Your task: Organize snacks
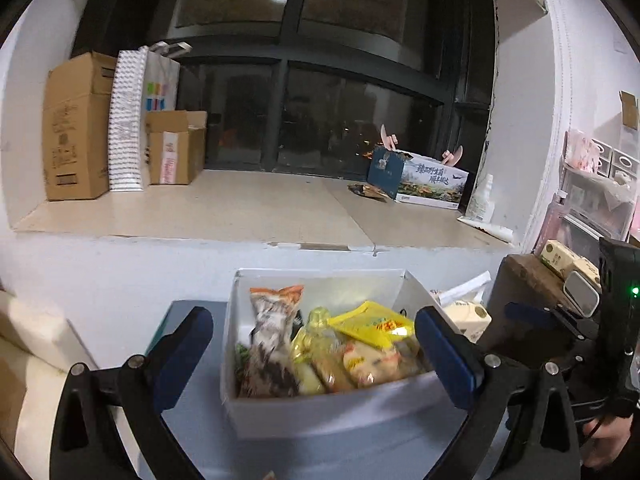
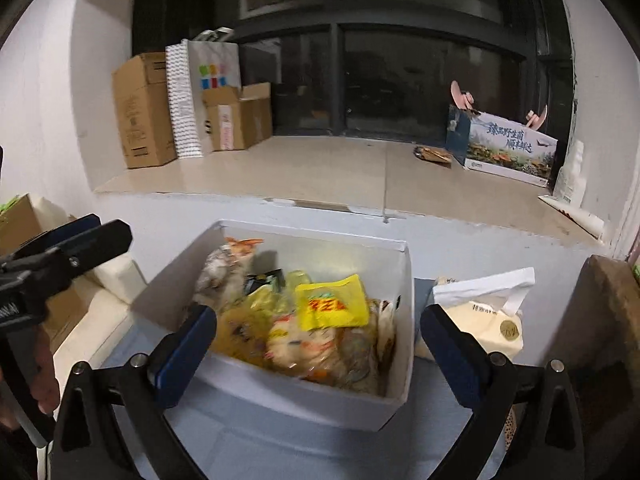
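Two views. Left wrist view: the left gripper (image 1: 314, 354) gapes fully, holding nothing, its jaws straddling the white box (image 1: 320, 412) at lower centre. Inside lie roughly five snack packets, among them a yellow packet (image 1: 372, 324). Right wrist view: the right gripper (image 2: 318, 346) is equally wide and empty over the same box; one milk carton (image 2: 480, 316) stands outside, lower right. Filling seems nearly done; next, probably grasp that carton.

White box (image 1: 320, 408) w/ yellow snack packet (image 1: 372, 324).
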{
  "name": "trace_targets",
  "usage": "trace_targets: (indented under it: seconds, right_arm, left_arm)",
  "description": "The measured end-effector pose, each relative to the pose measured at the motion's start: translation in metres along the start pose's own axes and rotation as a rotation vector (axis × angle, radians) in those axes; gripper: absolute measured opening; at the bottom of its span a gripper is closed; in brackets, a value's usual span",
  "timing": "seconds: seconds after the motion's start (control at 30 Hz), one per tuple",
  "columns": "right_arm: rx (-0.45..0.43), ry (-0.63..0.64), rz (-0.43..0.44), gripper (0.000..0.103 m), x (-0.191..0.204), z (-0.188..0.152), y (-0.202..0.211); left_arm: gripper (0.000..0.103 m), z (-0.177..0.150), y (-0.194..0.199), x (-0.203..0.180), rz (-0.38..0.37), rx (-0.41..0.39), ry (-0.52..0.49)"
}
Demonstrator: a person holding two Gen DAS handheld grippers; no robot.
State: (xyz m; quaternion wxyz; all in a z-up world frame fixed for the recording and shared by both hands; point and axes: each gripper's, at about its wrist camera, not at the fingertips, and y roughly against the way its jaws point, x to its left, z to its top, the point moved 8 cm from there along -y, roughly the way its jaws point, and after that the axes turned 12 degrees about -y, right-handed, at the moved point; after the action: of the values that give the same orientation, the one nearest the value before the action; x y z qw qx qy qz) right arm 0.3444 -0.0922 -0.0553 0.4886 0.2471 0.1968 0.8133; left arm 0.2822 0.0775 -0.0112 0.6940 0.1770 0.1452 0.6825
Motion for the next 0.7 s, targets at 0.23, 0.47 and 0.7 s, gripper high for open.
trace_targets:
  seconds: [0.23, 0.47, 0.7]
  right_arm:
    - [-0.009, -0.045, 0.054, 0.103, 0.009, -0.031, 0.065]
    - [-0.043, -0.092, 0.011, 0.103, 0.004, -0.061, 0.133]
    - [-0.017, -0.125, -0.032, 0.103, 0.002, -0.108, 0.182]
  left_arm:
    - [0.103, -0.033, 0.071, -0.03, 0.004, 0.004, -0.125]
    - [0.103, -0.06, 0.135, -0.059, 0.003, 0.028, -0.09]
    - [0.103, -0.081, 0.176, -0.083, -0.024, 0.062, -0.086]
